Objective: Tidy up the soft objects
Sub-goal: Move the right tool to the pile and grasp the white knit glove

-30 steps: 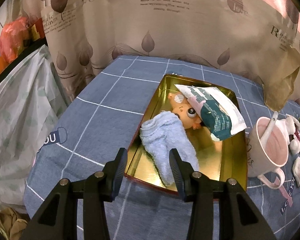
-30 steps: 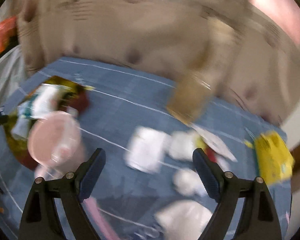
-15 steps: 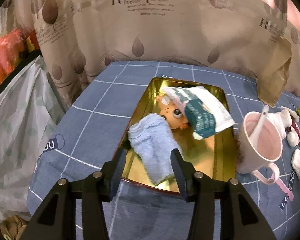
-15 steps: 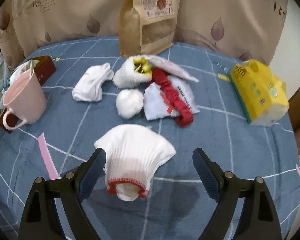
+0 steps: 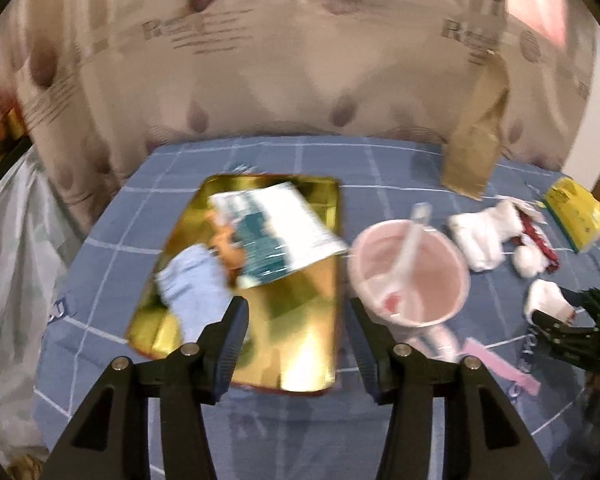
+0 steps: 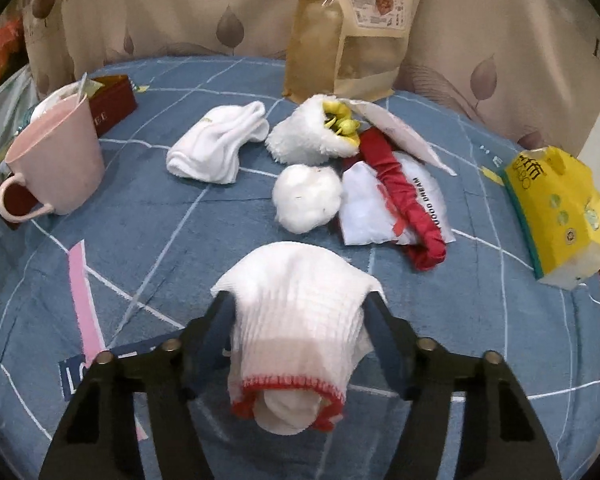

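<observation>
Blue checked cloth [image 6: 148,208] covers the table w/ a leaf-print curtain behind, and we're roughly a third thru the tidy-up by our reckoning. Already in the gold tin [image 5: 300,344]: a light blue sock [image 5: 198,284], a doll's head partly hidden, and a teal-and-white packet [image 5: 276,236] lying across the top. Our left gripper [image 5: 296,340] hangs above the tin's near end, jaws opening w/ nothing between them, so that side looks done w/ its drop; view's blurred there, so fine detail is lost. Our right gripper [image 6: 300,328] is on the next item: a white knit glove w/ a red cuff [image 6: 296,320], lying on the cloth well right of the tin, sits between the jaws, which are closing; the pads look to be pressing its sides, cuff end bulging toward the camera. Not lifted yet as far as we can judge. Still loose on the cloth: a folded white sock [image 6: 220,144], a fluffy white piece w/ something yellow tucked in it [image 6: 308,136], a white cotton ball [image 6: 306,198], and a red fabric strip [image 6: 404,200] across a white pouch. Pink mug [image 6: 56,156] stands between tin and pile, so each carry has to clear it. Kraft bag and yellow tissue pack [image 6: 556,212] prob. stay put, tho we can't be sure.
</observation>
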`<state>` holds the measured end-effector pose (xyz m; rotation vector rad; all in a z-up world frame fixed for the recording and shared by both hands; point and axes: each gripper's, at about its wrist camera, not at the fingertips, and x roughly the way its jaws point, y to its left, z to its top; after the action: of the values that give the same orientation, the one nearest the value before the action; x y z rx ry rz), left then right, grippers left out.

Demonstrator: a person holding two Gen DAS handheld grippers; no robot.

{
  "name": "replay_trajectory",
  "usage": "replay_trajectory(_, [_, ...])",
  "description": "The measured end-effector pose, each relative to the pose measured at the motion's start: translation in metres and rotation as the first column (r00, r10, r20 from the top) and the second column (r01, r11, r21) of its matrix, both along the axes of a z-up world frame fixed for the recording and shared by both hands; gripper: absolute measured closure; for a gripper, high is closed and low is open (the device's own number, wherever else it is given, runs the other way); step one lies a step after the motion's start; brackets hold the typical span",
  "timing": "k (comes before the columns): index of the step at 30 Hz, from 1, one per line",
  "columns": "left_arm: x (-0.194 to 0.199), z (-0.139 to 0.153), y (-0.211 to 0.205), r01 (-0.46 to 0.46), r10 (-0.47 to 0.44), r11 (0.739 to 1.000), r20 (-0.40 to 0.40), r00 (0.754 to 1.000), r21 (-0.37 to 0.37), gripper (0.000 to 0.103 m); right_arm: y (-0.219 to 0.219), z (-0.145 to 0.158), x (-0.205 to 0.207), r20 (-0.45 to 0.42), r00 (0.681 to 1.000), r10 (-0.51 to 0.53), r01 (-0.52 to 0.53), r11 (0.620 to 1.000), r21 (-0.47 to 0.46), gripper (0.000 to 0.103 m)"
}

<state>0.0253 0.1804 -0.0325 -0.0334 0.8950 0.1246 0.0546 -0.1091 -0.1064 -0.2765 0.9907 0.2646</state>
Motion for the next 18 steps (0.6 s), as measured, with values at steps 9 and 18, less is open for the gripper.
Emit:
replay_trajectory(9, [0.027, 0.008, -0.085, 0.163, -0.163, 0.986, 0.003, 0.987, -0.029, 0.052, -0.035, 0.004, 0.016, 0.055, 0.991, -0.119, 0.121, 0.992, -0.039, 0.066])
replay_trajectory(18, [0.058, -0.006, -0.143, 0.241, -0.245, 0.967, -0.038, 0.969, -0.080, 0.052, -0.076, 0.000, 0.050, 0.095, 0.977, -0.192, 0.198, 0.979, -0.058, 0.066])
